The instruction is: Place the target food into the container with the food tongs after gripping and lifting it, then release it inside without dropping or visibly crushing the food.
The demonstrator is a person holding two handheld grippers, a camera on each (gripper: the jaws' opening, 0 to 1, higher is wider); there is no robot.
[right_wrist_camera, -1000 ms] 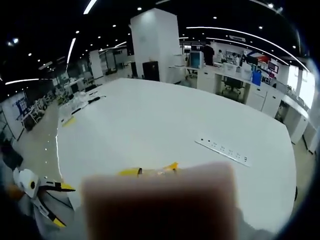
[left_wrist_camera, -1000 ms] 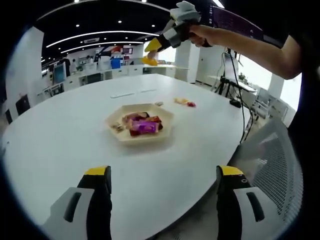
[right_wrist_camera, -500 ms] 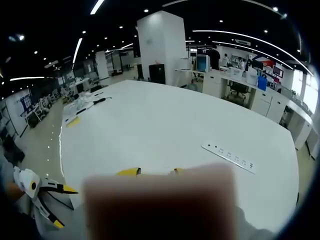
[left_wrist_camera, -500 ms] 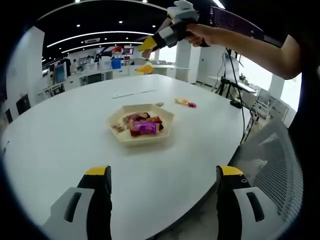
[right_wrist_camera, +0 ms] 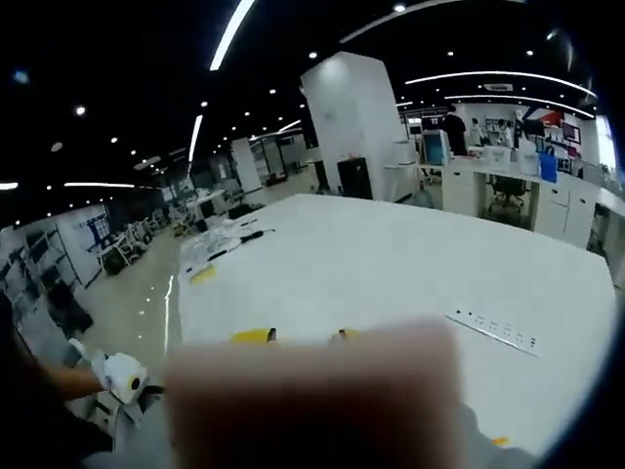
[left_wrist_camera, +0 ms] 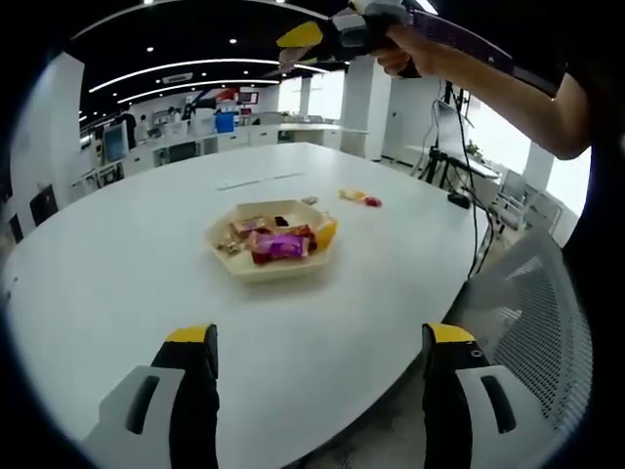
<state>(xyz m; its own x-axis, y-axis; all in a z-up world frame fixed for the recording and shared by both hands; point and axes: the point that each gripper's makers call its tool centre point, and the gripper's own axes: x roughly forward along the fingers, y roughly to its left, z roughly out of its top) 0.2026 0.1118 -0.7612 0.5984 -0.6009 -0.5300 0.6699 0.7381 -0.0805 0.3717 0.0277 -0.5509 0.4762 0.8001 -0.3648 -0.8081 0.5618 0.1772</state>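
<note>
A beige hexagonal tray [left_wrist_camera: 227,262] sits mid-table, holding several wrapped snacks [left_wrist_camera: 275,244] and an orange-yellow piece of food [left_wrist_camera: 325,232] at its right side. My left gripper [left_wrist_camera: 320,337] hangs open near the table's edge, well short of the tray, with nothing between its yellow-tipped fingers. High above the tray a person's hand holds my right gripper [left_wrist_camera: 293,49], and nothing hangs from it. In the right gripper view, the right gripper [right_wrist_camera: 298,335] shows two yellow tips apart with bare table between them. A blurred pinkish block [right_wrist_camera: 312,401] hides the jaws below.
Two small loose wrapped foods [left_wrist_camera: 357,198] lie on the white table [left_wrist_camera: 117,264] beyond the tray. A grey mesh chair [left_wrist_camera: 532,313] stands at the table's right edge. A power strip [right_wrist_camera: 493,327] lies on the table [right_wrist_camera: 391,264]. Office desks stand behind.
The yellow food that hung below the right gripper now lies in the tray. The right gripper has risen and tilted up. My left gripper has stayed put.
</note>
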